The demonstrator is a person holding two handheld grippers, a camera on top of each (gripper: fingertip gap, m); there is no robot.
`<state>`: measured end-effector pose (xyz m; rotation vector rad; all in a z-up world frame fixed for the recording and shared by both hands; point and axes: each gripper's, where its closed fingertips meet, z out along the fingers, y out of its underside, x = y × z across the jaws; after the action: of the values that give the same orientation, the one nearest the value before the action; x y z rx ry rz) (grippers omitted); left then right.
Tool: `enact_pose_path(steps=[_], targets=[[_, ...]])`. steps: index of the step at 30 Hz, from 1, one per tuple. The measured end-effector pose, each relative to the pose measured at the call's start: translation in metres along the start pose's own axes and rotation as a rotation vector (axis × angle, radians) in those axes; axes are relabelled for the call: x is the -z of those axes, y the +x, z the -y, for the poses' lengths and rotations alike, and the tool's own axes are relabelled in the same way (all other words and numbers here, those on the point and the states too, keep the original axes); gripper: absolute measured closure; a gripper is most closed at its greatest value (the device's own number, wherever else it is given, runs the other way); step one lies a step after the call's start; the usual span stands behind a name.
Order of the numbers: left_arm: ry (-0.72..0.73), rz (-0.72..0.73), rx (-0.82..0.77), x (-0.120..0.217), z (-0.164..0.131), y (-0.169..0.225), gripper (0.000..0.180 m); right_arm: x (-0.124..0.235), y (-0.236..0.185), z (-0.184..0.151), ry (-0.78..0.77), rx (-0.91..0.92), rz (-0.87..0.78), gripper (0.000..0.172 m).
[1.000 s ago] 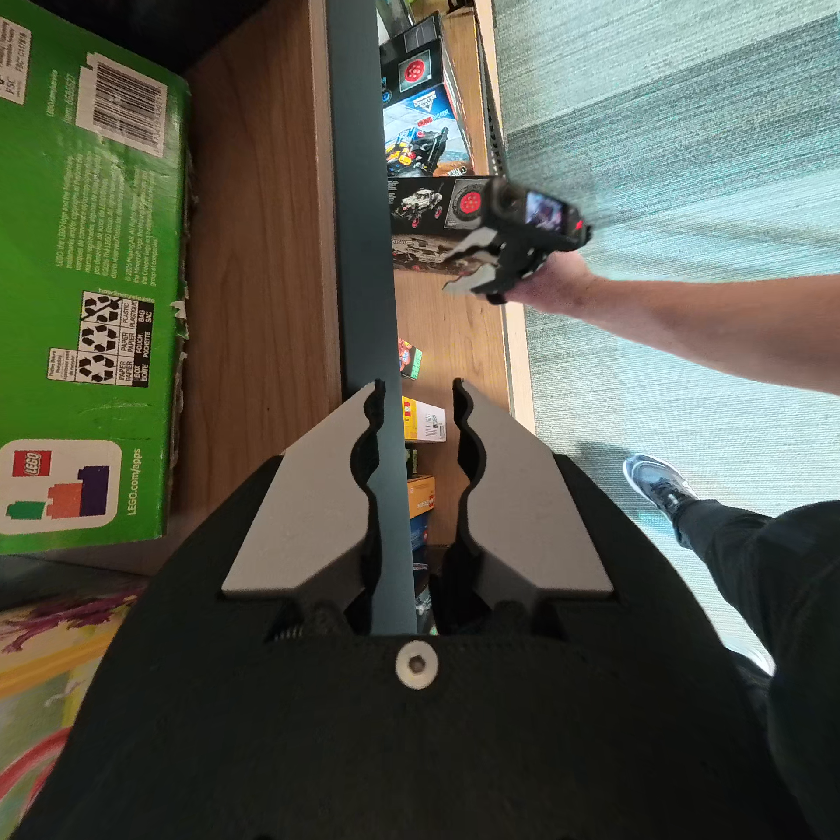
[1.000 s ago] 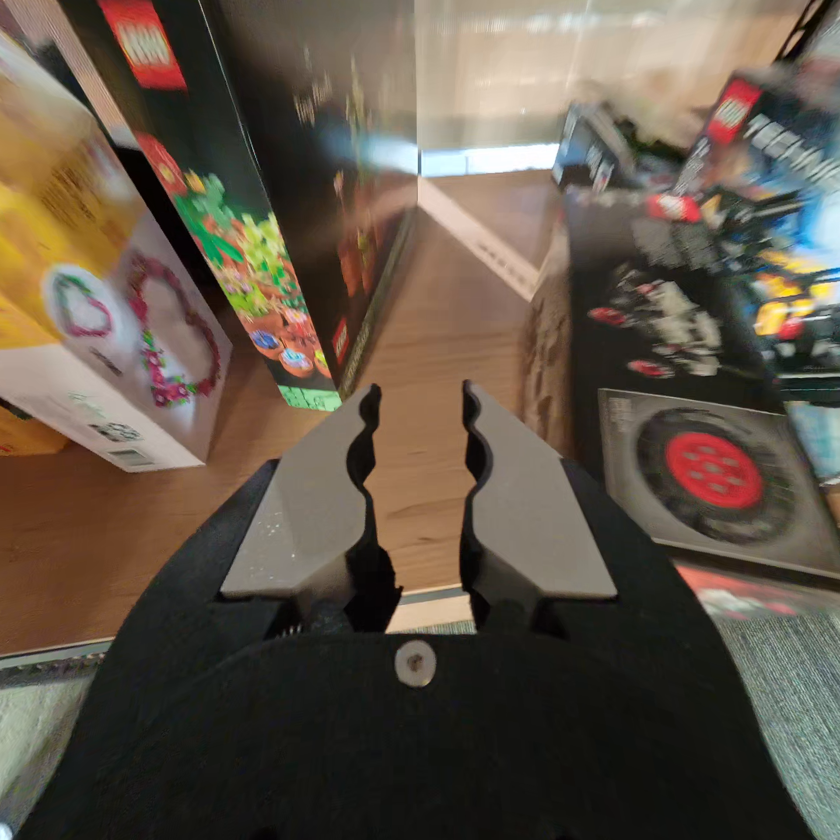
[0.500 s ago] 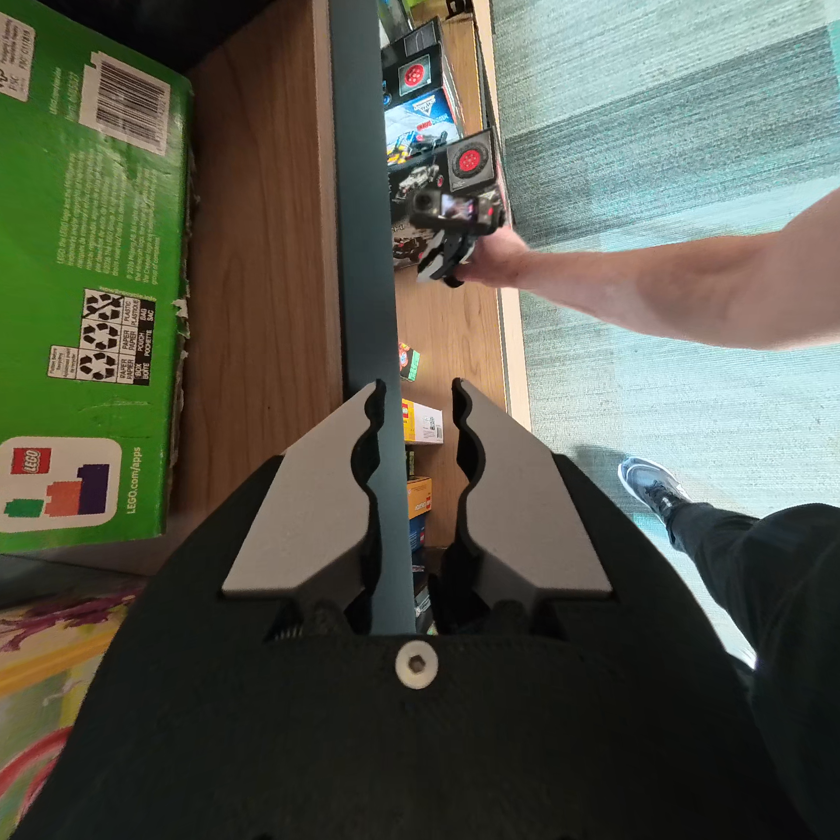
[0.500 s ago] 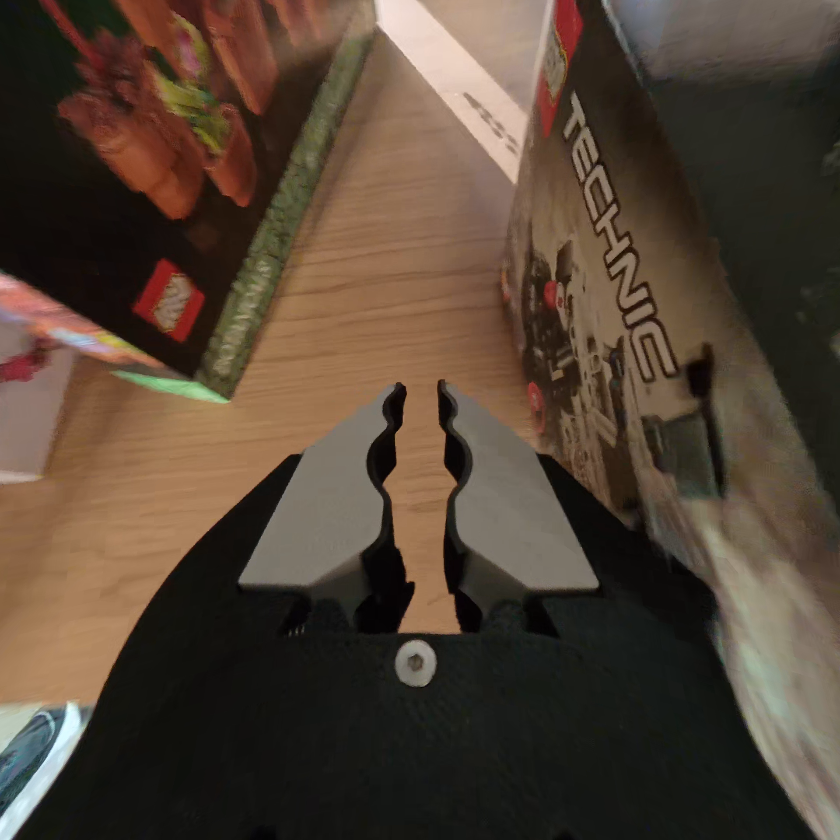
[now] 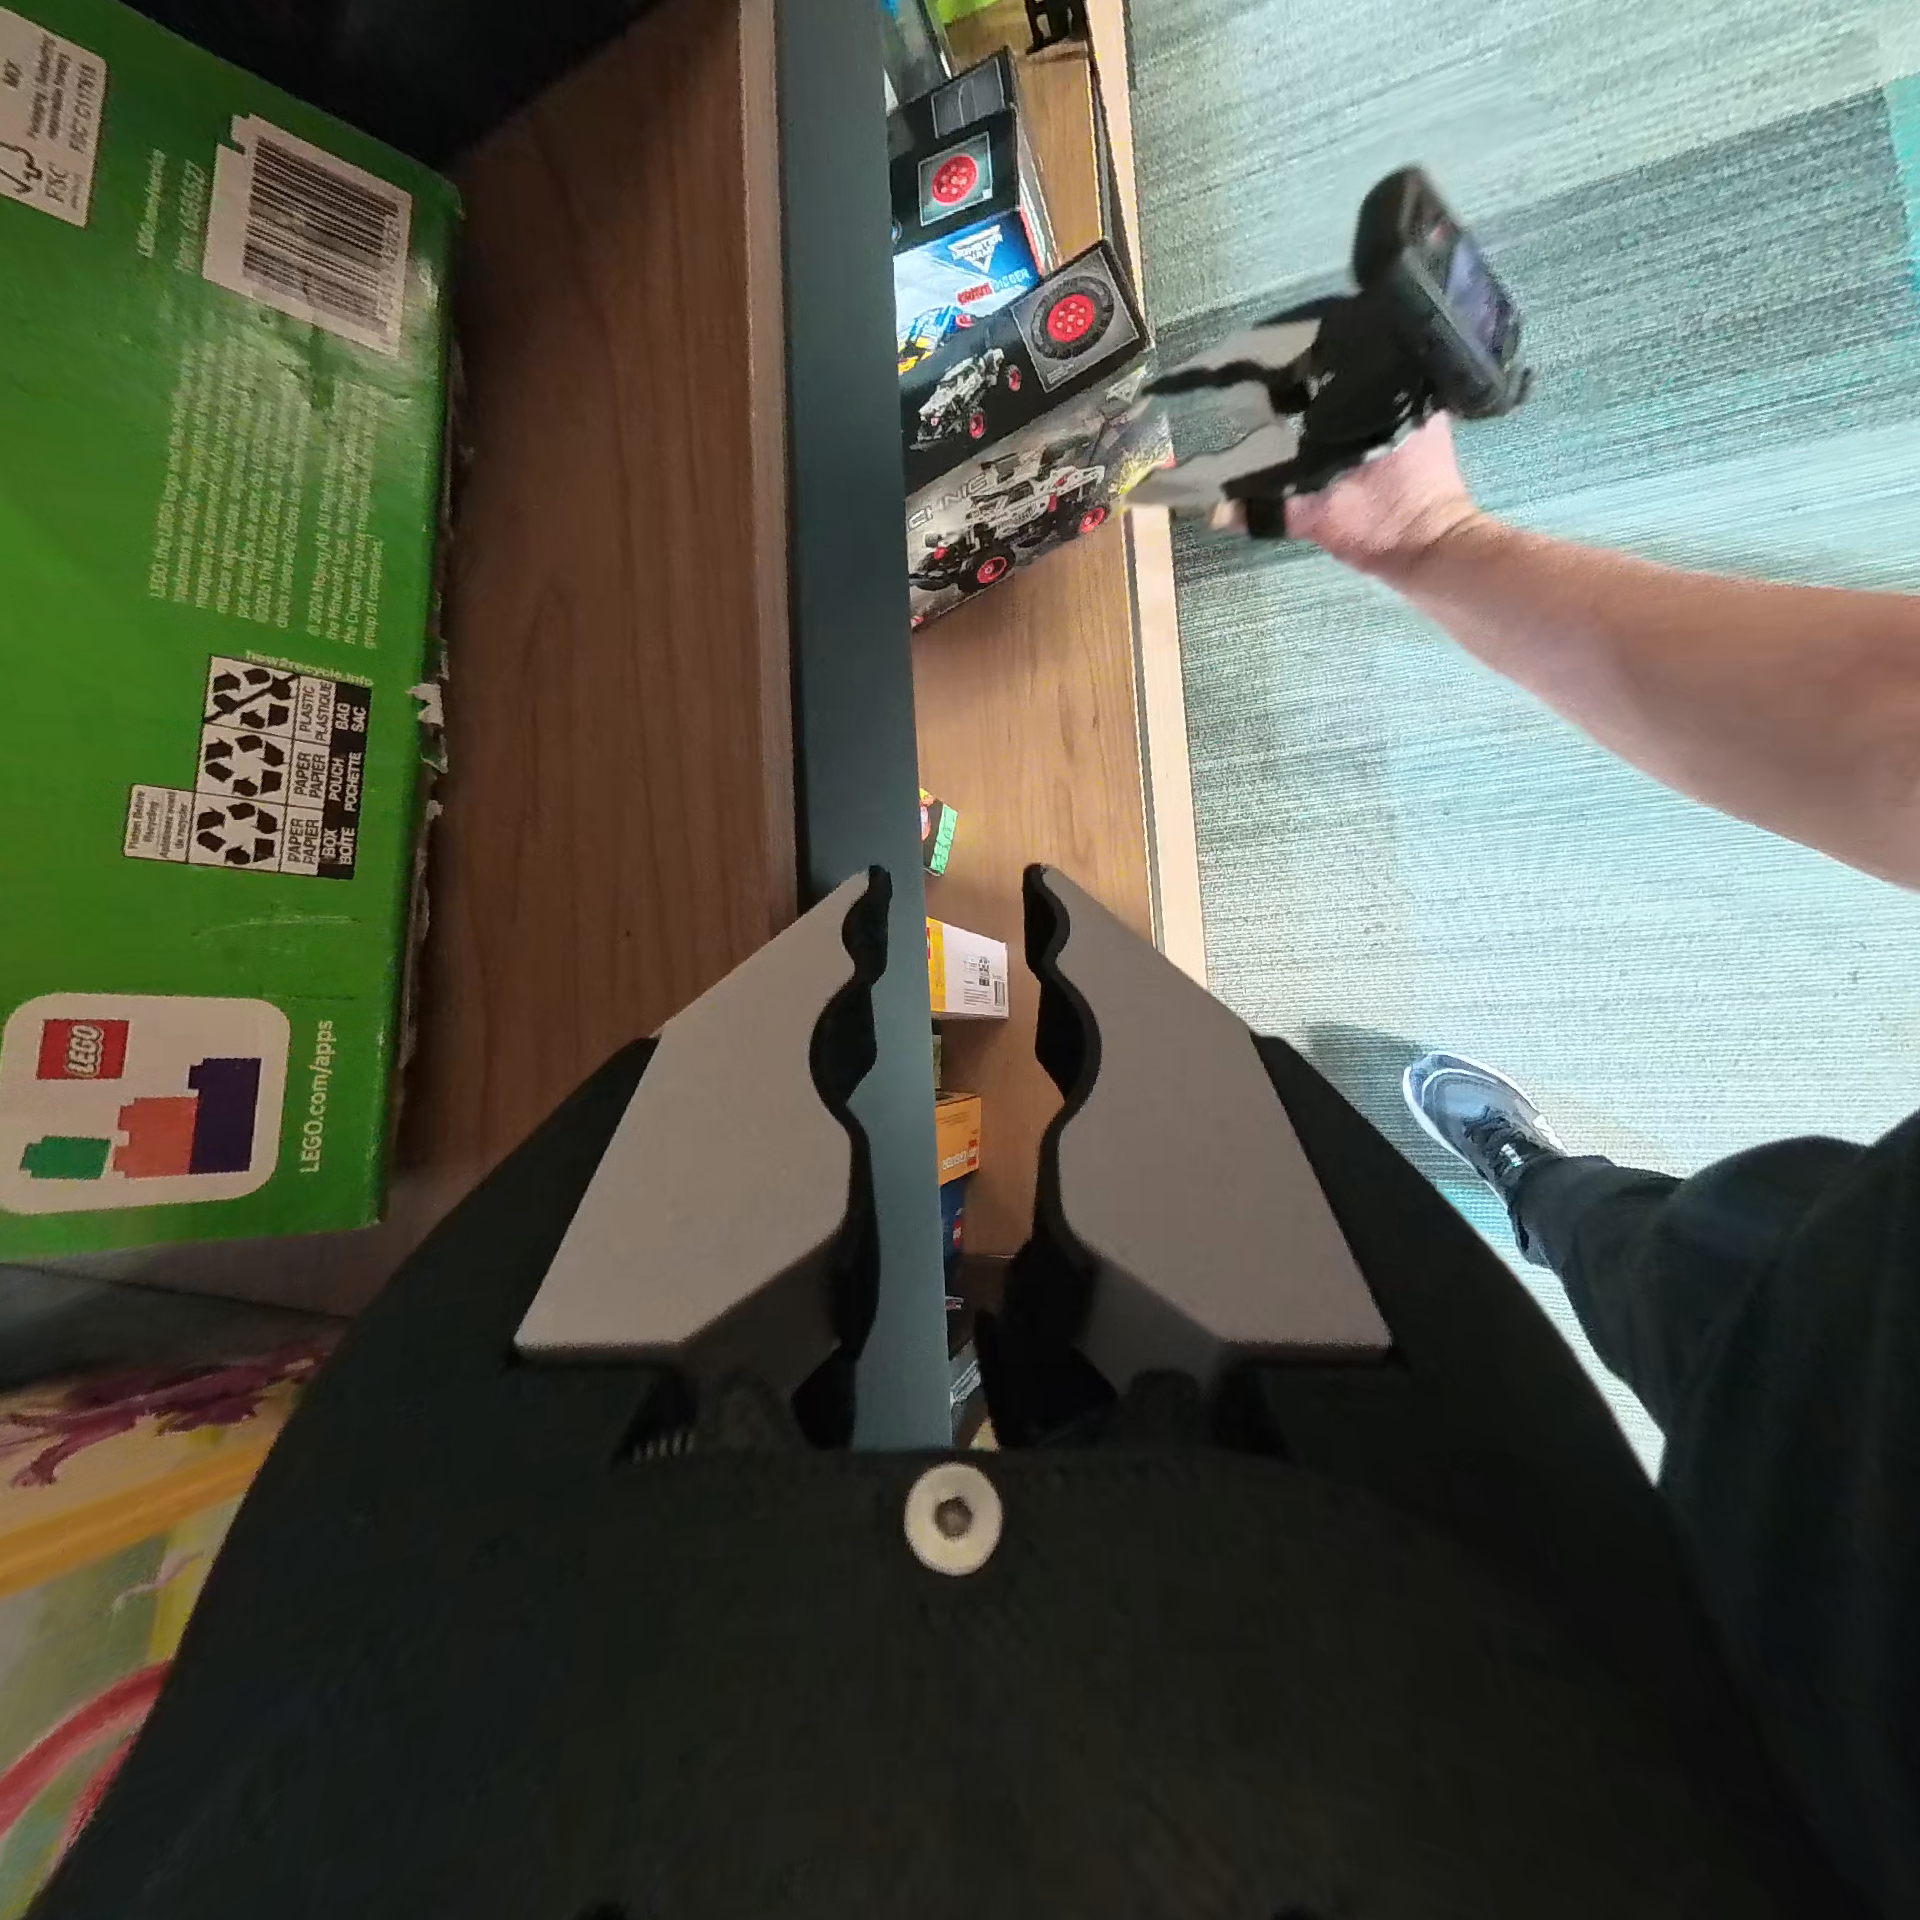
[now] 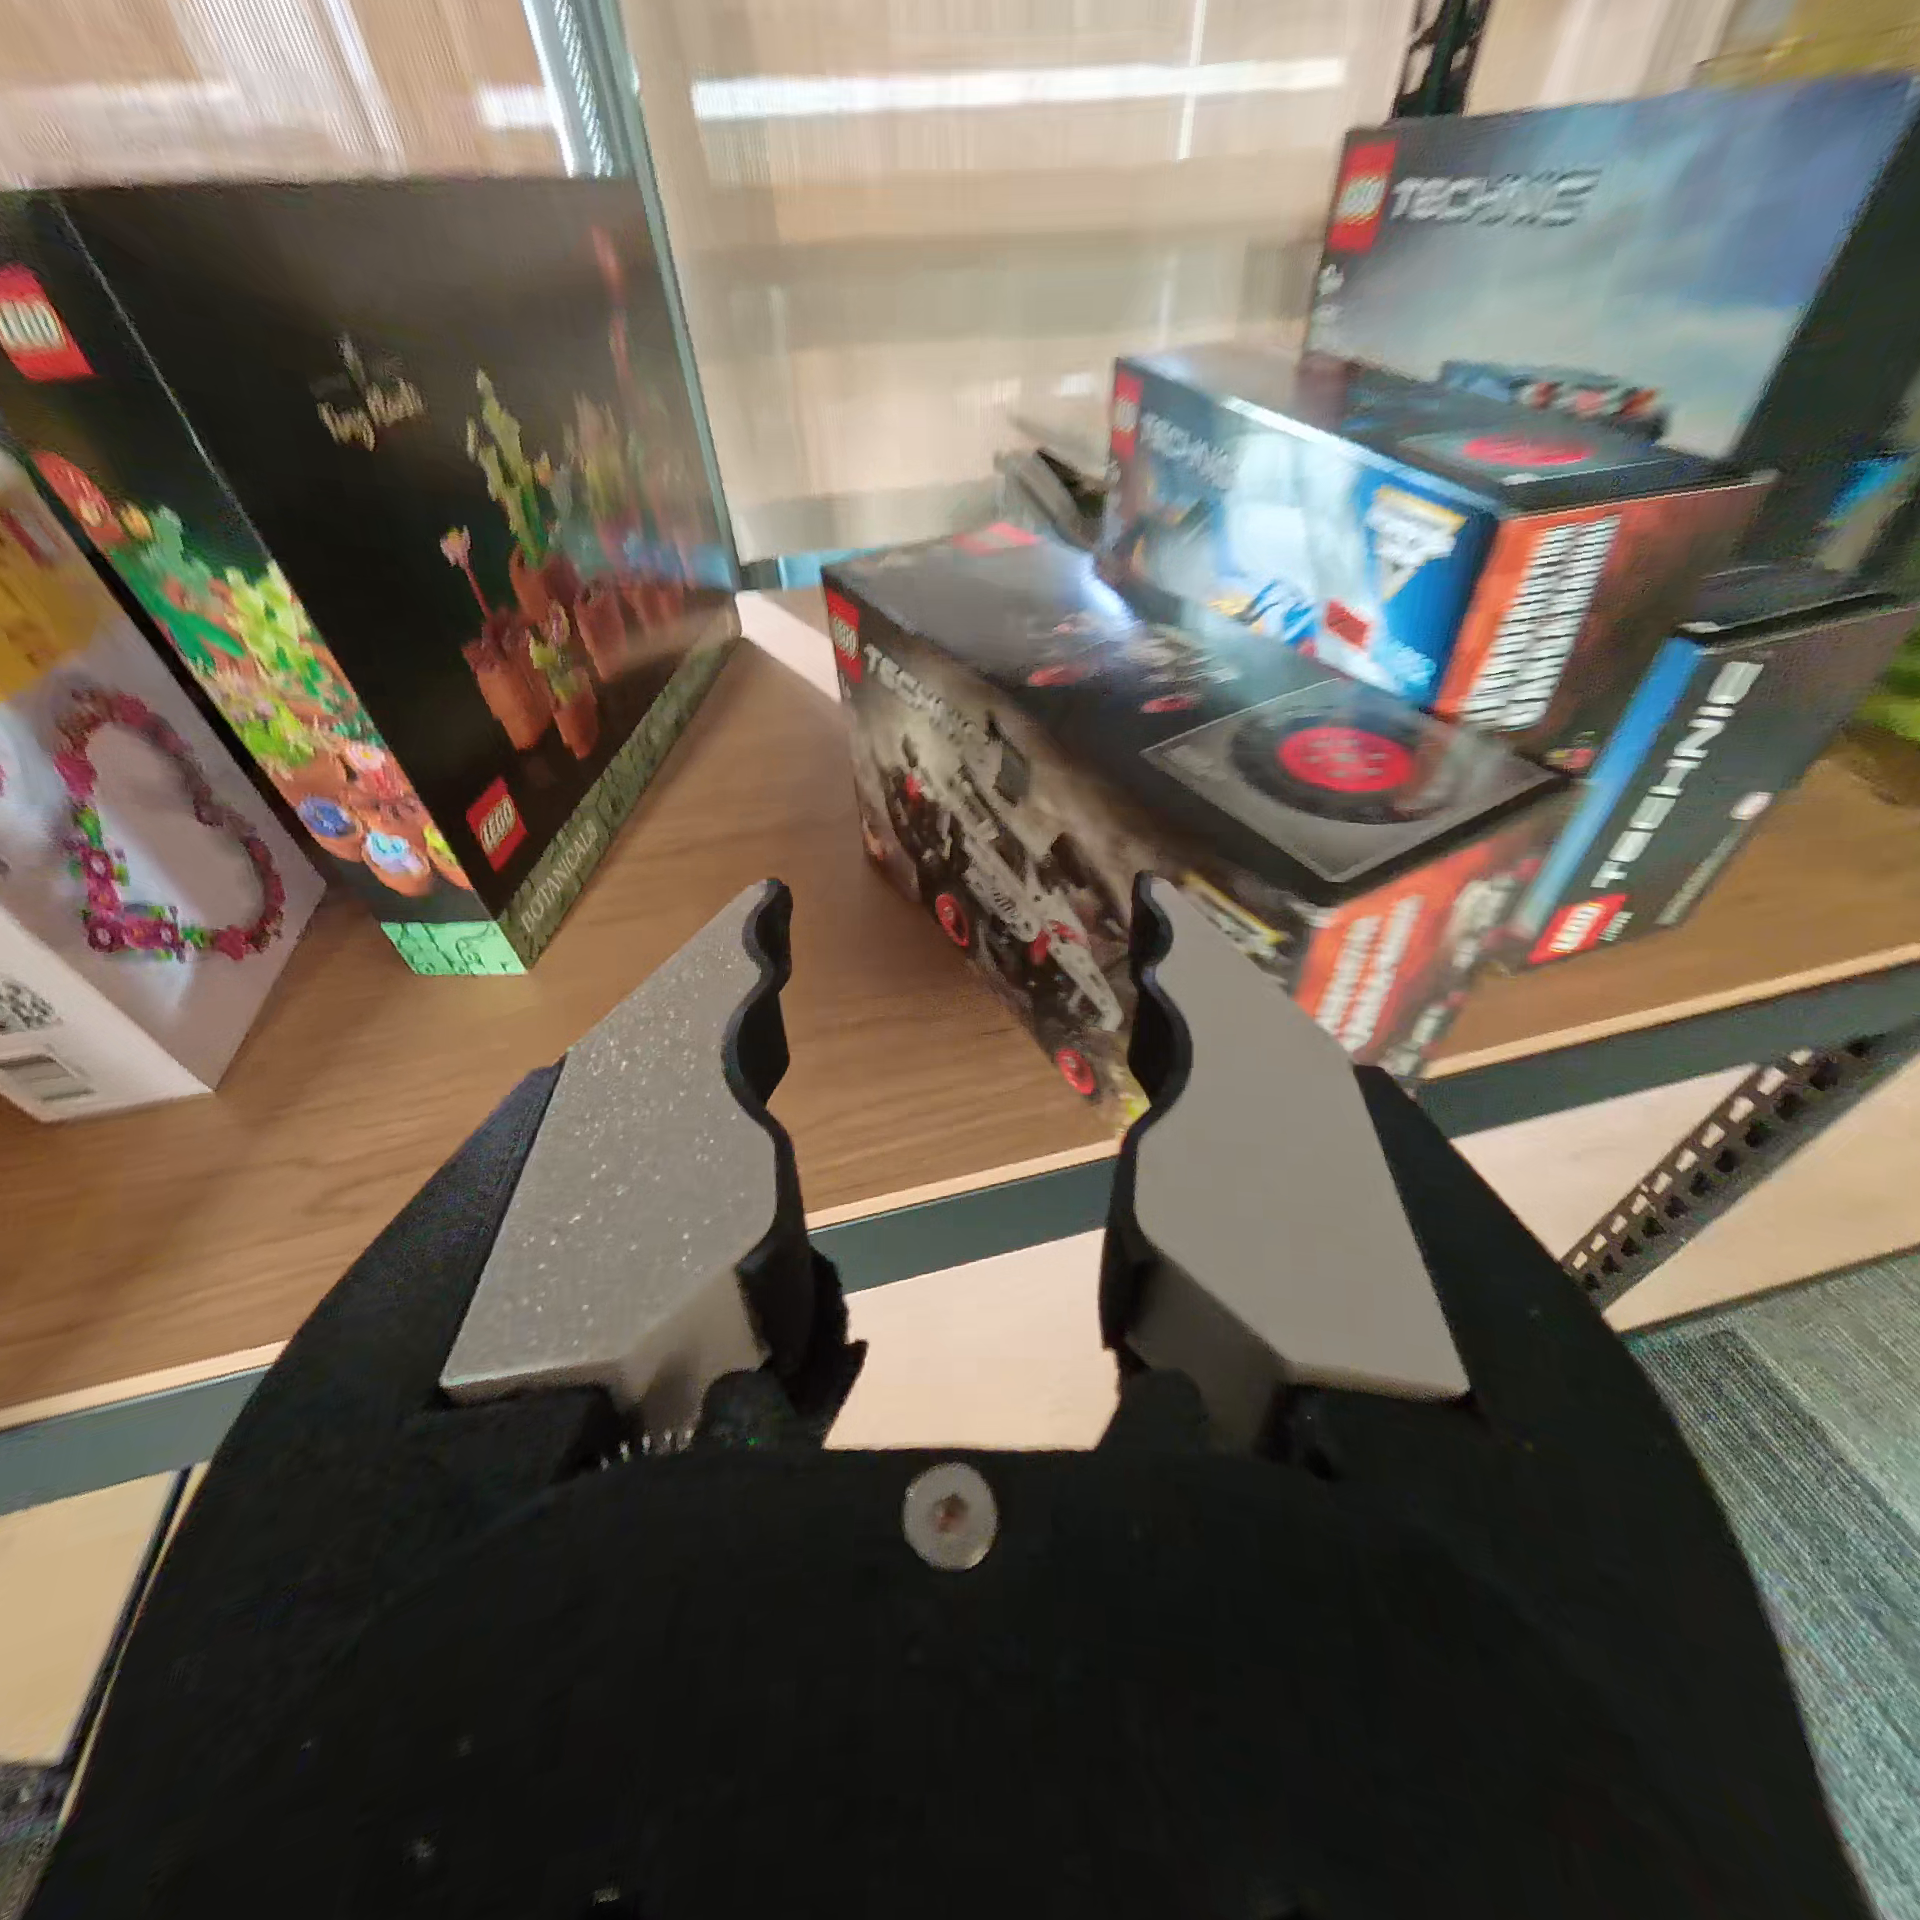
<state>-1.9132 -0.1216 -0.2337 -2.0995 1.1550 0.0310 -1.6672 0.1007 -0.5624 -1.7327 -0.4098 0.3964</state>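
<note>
Left gripper (image 5: 954,883): fingers a narrow way apart, nothing clamped. The dark blue-grey shelf edge (image 5: 844,520) runs up the view behind the gap, and I can't tell whether the left pad touches it. It hangs beside the wooden shelf board (image 5: 613,520) that carries the green box (image 5: 208,623). A box with a pale yellow and pink print (image 5: 94,1558) sits at bottom left.

Right gripper (image 6: 956,904): fingers wide apart, with only shelf wood and box face visible in the gap. It's in front of the lower wooden shelf (image 6: 312,1122), off the edge, aimed at the near corner of the black monster-truck box (image 6: 1039,831). The box isn't touching either pad. From the left wrist view the same gripper (image 5: 1195,447) is motion-blurred, held in a hand (image 5: 1371,499) just off that box's outer end – contact there probably none, but blur makes it hard to call.

Around the truck box:
- A blue-and-white truck box (image 6: 1351,561) is stacked on it.
- A bigger dark box (image 6: 1621,239) stands behind.
- A blue-spined box (image 6: 1704,769) is to the right.
- A black box with potted plants (image 6: 416,540) is to the left across a bare strip of shelf, with a white box showing a heart wreath (image 6: 125,852) beyond it.

Teal carpet (image 5: 1558,831) below – the person's shoe (image 5: 1475,1122) is on it.
</note>
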Motion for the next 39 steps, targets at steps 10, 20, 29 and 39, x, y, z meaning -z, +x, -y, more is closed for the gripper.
enact_pose_path(steps=[10,20,29,39], targets=[[-0.002,0.014,-0.003,-0.001,0.0,-0.001,0.157,-0.061,0.075,-0.061,-0.179,-0.114,-0.196,0.075],[-0.008,0.02,-0.004,-0.001,0.0,-0.001,0.159,-0.069,0.001,-0.053,-0.087,-0.513,-0.274,0.115],[0.012,0.018,-0.006,0.0,0.001,-0.001,0.158,-0.186,-0.09,-0.024,-0.234,0.094,-0.079,0.172],[0.016,0.008,-0.002,0.0,0.001,0.0,0.157,-0.236,0.02,-0.049,-0.428,-0.085,-0.258,0.172]])
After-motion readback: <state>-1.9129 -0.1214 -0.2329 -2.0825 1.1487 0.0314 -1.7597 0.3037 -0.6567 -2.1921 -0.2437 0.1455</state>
